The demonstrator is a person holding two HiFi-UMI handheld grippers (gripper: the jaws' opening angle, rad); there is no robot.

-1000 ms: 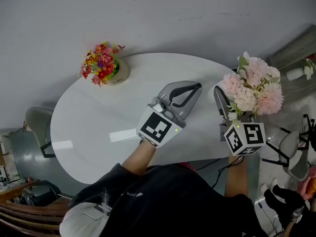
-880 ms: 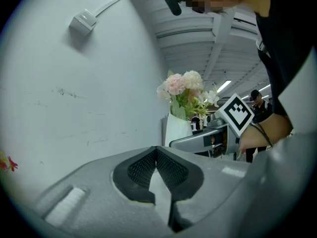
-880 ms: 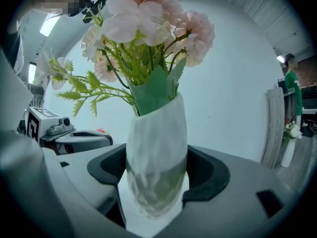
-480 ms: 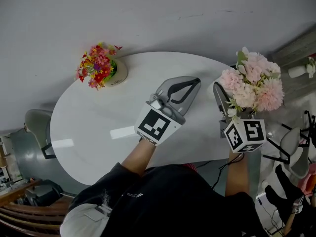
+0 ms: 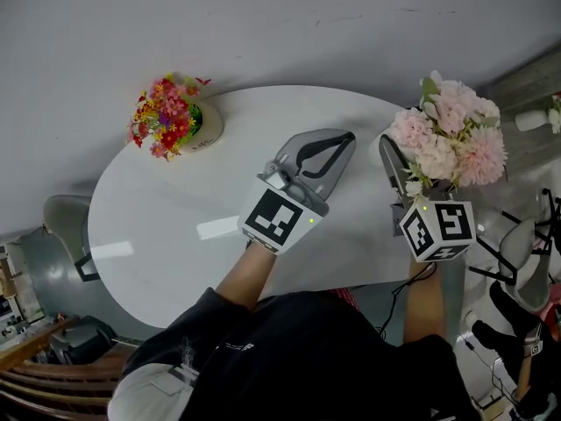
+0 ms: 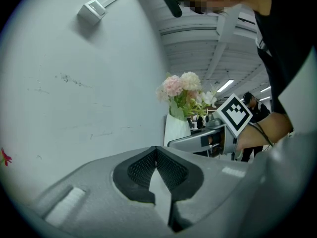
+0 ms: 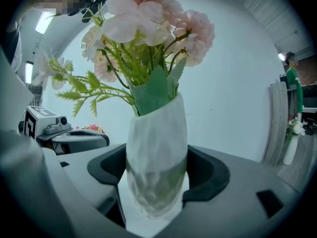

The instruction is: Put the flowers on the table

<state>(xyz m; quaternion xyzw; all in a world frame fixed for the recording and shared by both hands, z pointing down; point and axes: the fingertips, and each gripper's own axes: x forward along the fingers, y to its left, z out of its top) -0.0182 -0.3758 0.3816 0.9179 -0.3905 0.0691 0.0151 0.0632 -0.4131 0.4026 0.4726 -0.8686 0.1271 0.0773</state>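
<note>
Over the last second little has changed. The right tongs (image 7: 158, 182) and their load have edged a little further in over the right end of the table (image 5: 175, 226). They may also have sunk slightly, though the head camera drifts too, so that is uncertain. Their jaws stand wide and pinch the white vase (image 7: 157, 143) by its belly. The pink flowers (image 5: 447, 143) rise upright above them. The left tongs (image 6: 156, 155) hover just to the left of the right pair, pressed together on nothing. A pot of bright flowers (image 5: 166, 117) sits well beyond them at the far left of the table. No view shows whether the vase's foot touches the table. The setting-down therefore looks unfinished, and lowering and letting go seem to remain.
</note>
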